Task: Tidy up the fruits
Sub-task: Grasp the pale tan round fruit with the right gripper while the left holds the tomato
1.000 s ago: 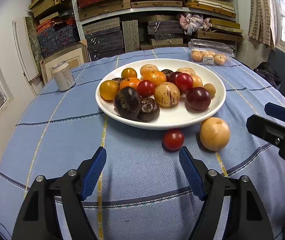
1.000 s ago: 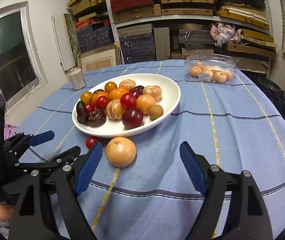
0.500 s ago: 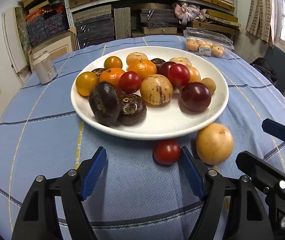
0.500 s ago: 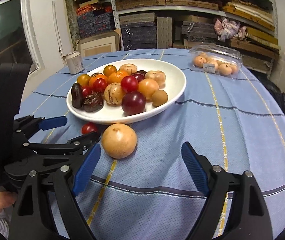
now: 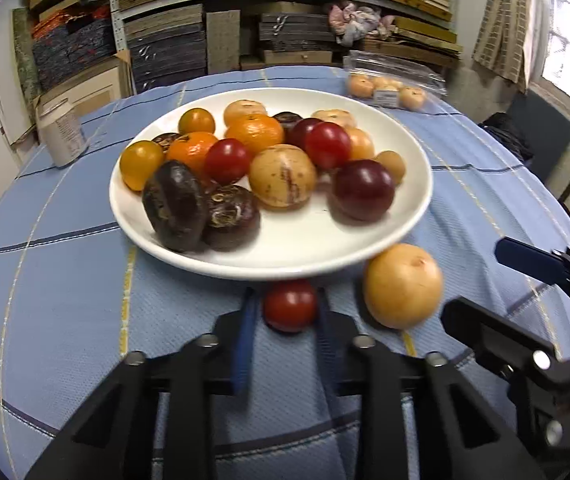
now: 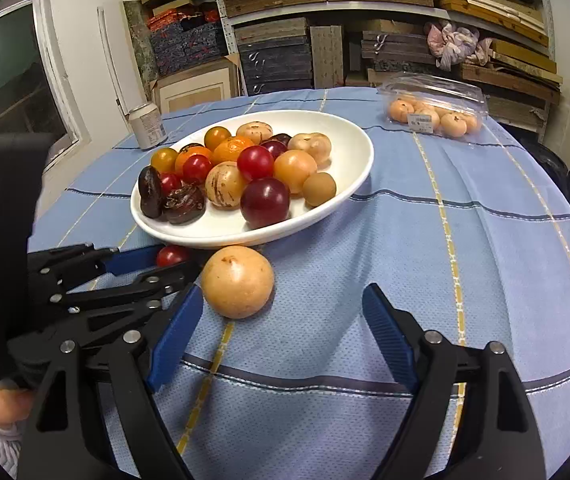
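We see our left tongs (image 5: 285, 304), blue-padded, having just closed and now clenched on a small glossy red tomato (image 5: 289, 309) resting on the woven blue tabletop (image 5: 65, 300), just near of the round white plate (image 5: 285, 256) heaped with smooth fruits. Just right of the tomato sits a round tan fruit (image 6: 237, 281). Our right tongs (image 6: 281, 312) gape, released, near it.

Shelves (image 6: 365, 8) of stacked boxes fill twelve o'clock behind the round blue-clothed table (image 6: 465, 240), a window (image 6: 9, 80) at nine o'clock.
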